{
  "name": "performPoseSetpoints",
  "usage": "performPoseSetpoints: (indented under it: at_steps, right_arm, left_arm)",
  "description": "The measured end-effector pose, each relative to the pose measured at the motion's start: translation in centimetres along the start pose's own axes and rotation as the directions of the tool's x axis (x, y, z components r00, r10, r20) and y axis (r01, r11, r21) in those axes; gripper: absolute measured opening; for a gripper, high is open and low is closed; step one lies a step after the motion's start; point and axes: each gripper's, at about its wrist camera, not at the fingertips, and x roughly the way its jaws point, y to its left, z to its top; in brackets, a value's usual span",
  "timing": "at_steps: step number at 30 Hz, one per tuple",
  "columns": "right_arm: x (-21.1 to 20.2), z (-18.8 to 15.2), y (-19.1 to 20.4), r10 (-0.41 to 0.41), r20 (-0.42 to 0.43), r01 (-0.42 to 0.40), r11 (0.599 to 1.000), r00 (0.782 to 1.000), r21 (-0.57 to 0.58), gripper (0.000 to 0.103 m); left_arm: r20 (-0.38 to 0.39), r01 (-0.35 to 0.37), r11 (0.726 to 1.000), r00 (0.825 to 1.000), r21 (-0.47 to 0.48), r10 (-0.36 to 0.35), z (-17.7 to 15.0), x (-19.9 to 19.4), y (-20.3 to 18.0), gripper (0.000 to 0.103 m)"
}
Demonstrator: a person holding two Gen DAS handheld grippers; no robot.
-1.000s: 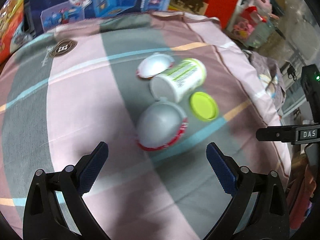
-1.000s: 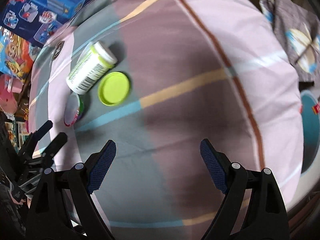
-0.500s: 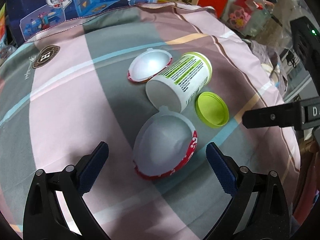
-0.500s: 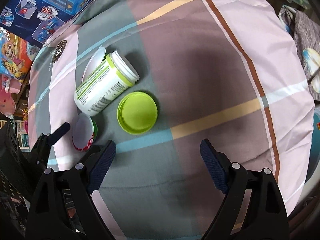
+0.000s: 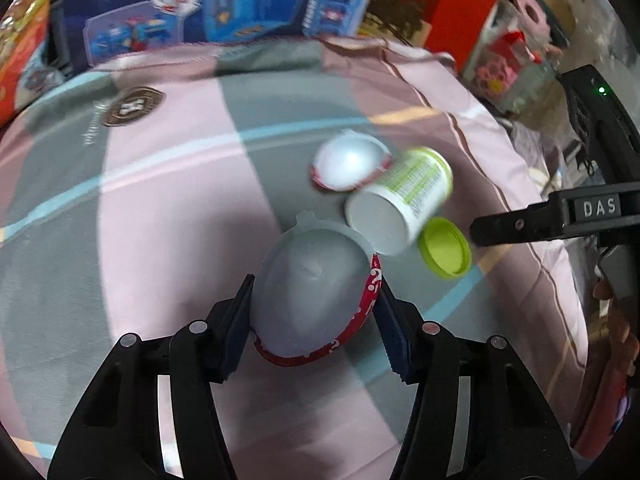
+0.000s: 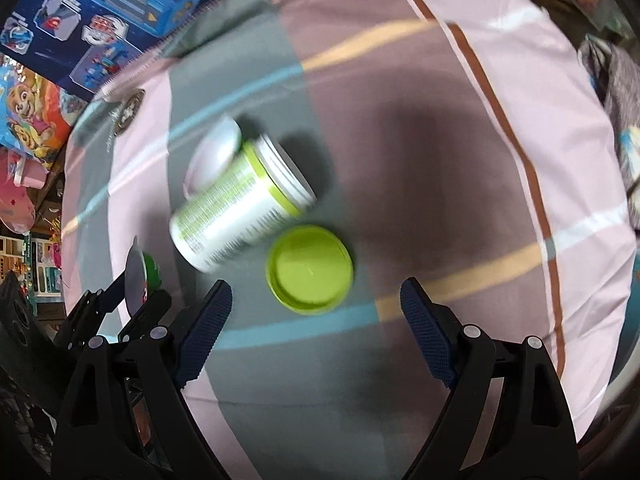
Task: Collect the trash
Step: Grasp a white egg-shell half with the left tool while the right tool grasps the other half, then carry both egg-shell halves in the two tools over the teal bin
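A bedspread (image 5: pixel 168 216) w/ wide pink, grey & mauve blocks, crossed by thin blue, white & yellow stripes, covered most of both views. A round brown embroidered badge (image 5: pixel 133 106) sat on it near the far-left edge. Behind the spread stood blue toy boxes (image 5: pixel 224 4) w/ cartoon pics; a red box (image 5: pixel 456 8) was further right. Pink toys in clear packaging (image 5: pixel 508 68) were at the far right corner. In the right wrist view, a cartoon-pup package (image 6: pixel 28 116) in orange & blue lay past the spread's left side, and a crumpled grey patterned cloth (image 6: pixel 616 80) lay beyond its right edge.
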Motion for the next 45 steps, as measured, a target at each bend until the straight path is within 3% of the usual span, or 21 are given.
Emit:
performPoseSetpoints:
  at_steps: [6, 13, 14, 16, 20, 21, 22, 23, 35, 45]
  right_arm:
    - [-1.1, 4.0, 3.2, -0.027, 0.067, 0.033, 0.995, 0.997, -0.097, 0.082]
    - [1.7, 8.2, 6.4, -0.035, 0.065, 0.048, 0.977, 0.997, -0.207, 0.080]
    - [2.2, 8.5, 6.5, -0.045, 0.061, 0.057, 0.976, 0.997, -0.211, 0.077]
    - [3.4, 9.1, 6.5, -0.053, 0.042, 0.060, 0.975, 0.998, -0.213, 0.055]
    - [5.5, 9.6, 6.2, -0.058, -0.007, 0.055, 0.975, 0.998, -0.213, 0.047]
    - [5.8, 9.6, 6.2, -0.060, -0.011, 0.056, 0.975, 0.998, -0.213, 0.041]
    - [6.1, 9.6, 6.1, -0.060, -0.011, 0.056, 0.975, 0.998, -0.217, 0.021]
    - [6.1, 9.6, 6.0, -0.058, -0.006, 0.055, 0.974, 0.998, -0.221, 0.008]
    - [1.2, 8.5, 4.8, 0.011, 0.110, 0.012, 0.978, 0.994, -0.206, 0.006]
    - [-4.8, 5.1, 0.1, 0.053, 0.199, -0.024, 0.989, 0.978, -0.148, 0.006]
  left_arm:
    - [0.011, -0.016, 0.998, 1.000, -0.054, 0.017, 1.8, -0.1, 2.8, 0.058]
    - [-0.001, -0.027, 0.996, 1.000, -0.083, 0.027, 3.5, 1.0, 3.9, 0.058]
    - [-0.005, -0.028, 0.996, 1.000, -0.087, 0.028, 3.7, 1.2, 4.0, 0.058]
    - [-0.010, -0.033, 0.995, 0.999, -0.090, 0.032, 4.0, 1.5, 4.2, 0.058]
    - [-0.025, -0.037, 0.995, 0.999, -0.092, 0.035, 4.3, 2.1, 4.2, 0.058]
    - [-0.028, -0.038, 0.995, 0.999, -0.091, 0.036, 4.3, 2.2, 4.2, 0.058]
    - [-0.030, -0.042, 0.995, 0.999, -0.090, 0.039, 4.3, 2.4, 4.1, 0.058]
    - [-0.032, -0.043, 0.995, 0.999, -0.091, 0.041, 4.2, 2.5, 4.0, 0.058]
    - [0.010, -0.043, 0.996, 0.999, -0.072, 0.044, 4.4, 0.2, 1.8, 0.058]
    - [0.056, -0.010, 1.000, 0.998, 0.029, 0.008, 3.7, -3.0, -4.6, 0.058]
